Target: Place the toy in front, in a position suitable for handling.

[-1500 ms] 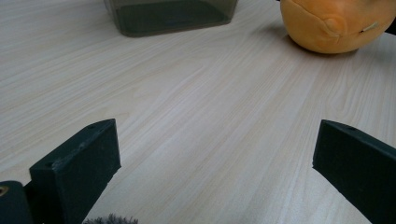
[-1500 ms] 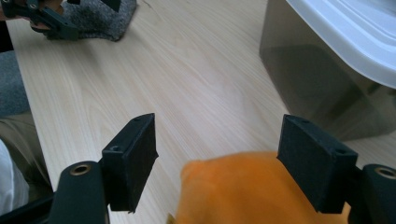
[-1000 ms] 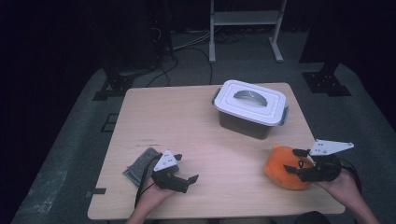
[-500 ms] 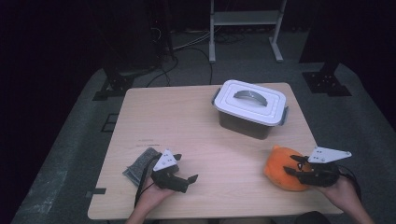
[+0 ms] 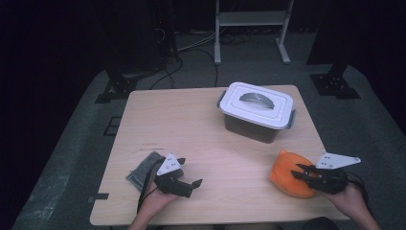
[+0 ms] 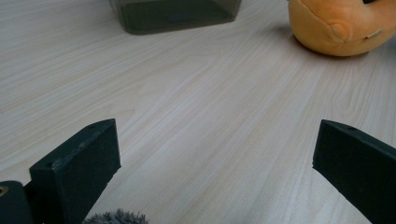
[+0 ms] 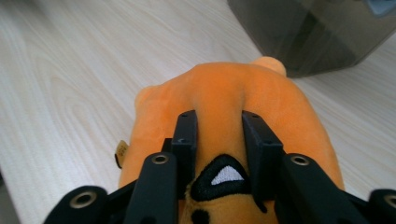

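Note:
An orange plush toy lies near the table's front right corner. My right gripper comes at it from the right; its jaws have just been closing and now pinch a fold of the plush between the pads. Its black-and-white stitched patch sits between the jaws. My left gripper rests at the front left, jaws wide open over bare wood with nothing between them. From the left gripper view the plush lies far off at the upper right.
A dark box with a white latched lid and handle stands at the back right; its dark wall is just beyond the plush. A grey fuzzy cloth lies beside my left hand. The table edge runs under both wrists.
My right gripper has sunk a little onto the plush and its jaws have drawn together on it. The left gripper has stayed where it was.

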### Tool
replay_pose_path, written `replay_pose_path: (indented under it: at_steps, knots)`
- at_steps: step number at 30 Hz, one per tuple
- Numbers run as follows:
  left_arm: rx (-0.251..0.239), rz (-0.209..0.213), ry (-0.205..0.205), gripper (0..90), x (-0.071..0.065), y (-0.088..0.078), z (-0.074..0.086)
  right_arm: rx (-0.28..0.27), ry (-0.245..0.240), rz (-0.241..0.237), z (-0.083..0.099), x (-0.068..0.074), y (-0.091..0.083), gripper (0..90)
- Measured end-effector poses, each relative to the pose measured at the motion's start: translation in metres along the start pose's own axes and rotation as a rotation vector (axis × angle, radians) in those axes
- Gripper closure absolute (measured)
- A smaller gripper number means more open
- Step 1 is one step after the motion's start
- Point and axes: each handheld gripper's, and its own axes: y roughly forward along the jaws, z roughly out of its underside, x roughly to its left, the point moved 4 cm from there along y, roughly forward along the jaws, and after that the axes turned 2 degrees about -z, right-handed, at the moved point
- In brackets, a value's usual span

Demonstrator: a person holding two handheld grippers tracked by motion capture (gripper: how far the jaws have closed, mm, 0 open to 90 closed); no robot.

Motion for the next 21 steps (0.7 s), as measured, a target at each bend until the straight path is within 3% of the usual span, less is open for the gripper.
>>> replay_pose_path:
  at_steps: [8,13,21]
  knots:
    - [-0.004,-0.005,-0.006,0.0,0.001,-0.001,0.000,0.011,0.019,-0.010,-0.006,-0.003,-0.005,72.0]
    - [-0.003,-0.007,-0.006,0.0,0.003,-0.002,0.000,0.015,0.061,-0.040,-0.011,-0.007,-0.009,73.0]
    - [-0.006,-0.008,-0.003,0.0,0.003,-0.003,0.000,0.003,0.071,-0.061,-0.017,-0.008,-0.015,73.7]
